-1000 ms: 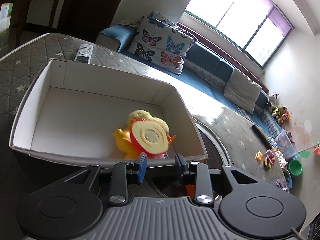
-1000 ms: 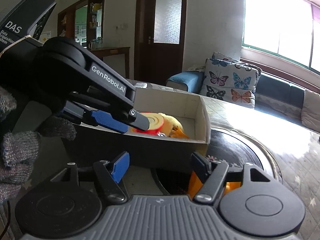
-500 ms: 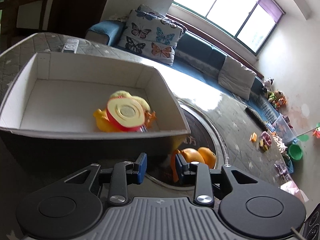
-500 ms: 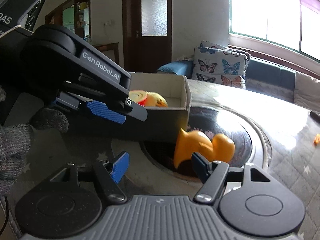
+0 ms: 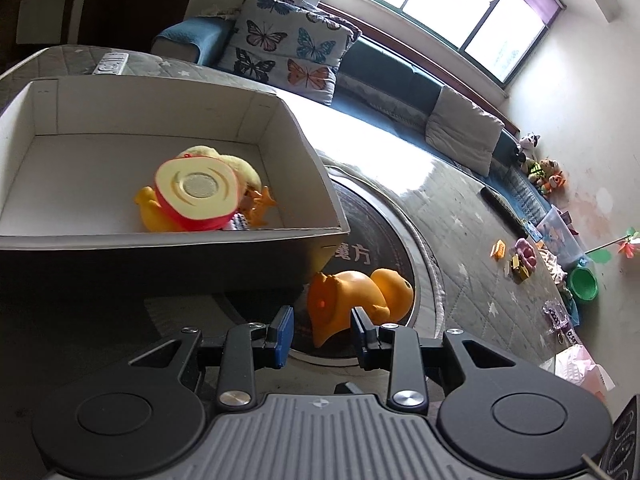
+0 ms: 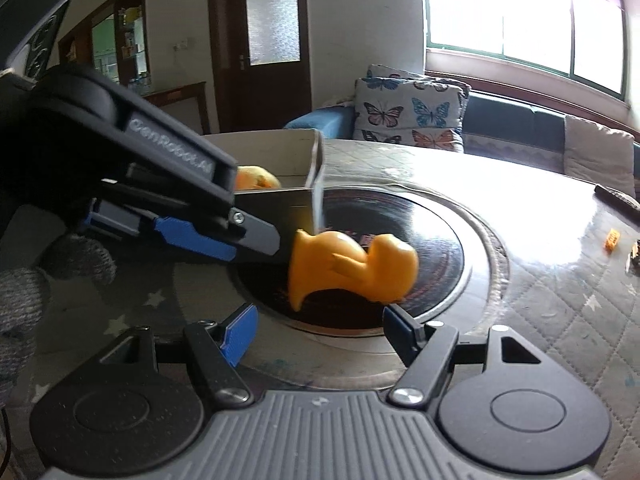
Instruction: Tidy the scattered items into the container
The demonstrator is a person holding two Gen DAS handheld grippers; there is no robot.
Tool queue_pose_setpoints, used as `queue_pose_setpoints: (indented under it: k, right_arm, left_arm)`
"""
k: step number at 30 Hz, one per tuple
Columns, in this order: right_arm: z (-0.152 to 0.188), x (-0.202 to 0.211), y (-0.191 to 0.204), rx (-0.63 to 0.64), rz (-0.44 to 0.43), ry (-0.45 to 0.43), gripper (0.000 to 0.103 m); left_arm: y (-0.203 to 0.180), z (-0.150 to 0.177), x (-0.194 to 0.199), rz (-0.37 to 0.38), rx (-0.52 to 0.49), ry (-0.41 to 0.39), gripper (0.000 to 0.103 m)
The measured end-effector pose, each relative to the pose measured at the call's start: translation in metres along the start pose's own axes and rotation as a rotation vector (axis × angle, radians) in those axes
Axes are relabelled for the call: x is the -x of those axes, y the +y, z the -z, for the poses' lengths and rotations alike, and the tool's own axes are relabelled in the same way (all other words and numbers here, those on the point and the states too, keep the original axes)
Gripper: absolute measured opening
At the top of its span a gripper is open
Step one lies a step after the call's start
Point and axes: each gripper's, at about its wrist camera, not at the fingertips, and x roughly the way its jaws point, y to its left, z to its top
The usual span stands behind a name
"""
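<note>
Lettering "GenRobot.AI" on left claw; both claws parted, empty; right claw near duck.

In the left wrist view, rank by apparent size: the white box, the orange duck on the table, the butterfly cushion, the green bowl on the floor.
1. White box, nearest, so inflated.
2. Butterfly cushion.
3. Orange duck, near the camera; its true rank against the cushion is unsure.
4. Green bowl, far off.

Both tongs shifted from box to orange duck.
</note>
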Motion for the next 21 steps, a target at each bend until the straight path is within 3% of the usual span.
queue_pose_setpoints:
  k: [11, 21]
  right_arm:
    - [-0.007, -0.025, -0.027, 0.014, 0.016, 0.021, 0.078]
    - [-0.014, -0.048, -0.038, 0.022, -0.045, 0.042, 0.086]
  left_arm:
    - [-0.005, -0.007, -0.02, 0.013, -0.01, 0.034, 0.034]
    - [-0.005, -0.012, -0.034, 0.017, -0.011, 0.054, 0.034]
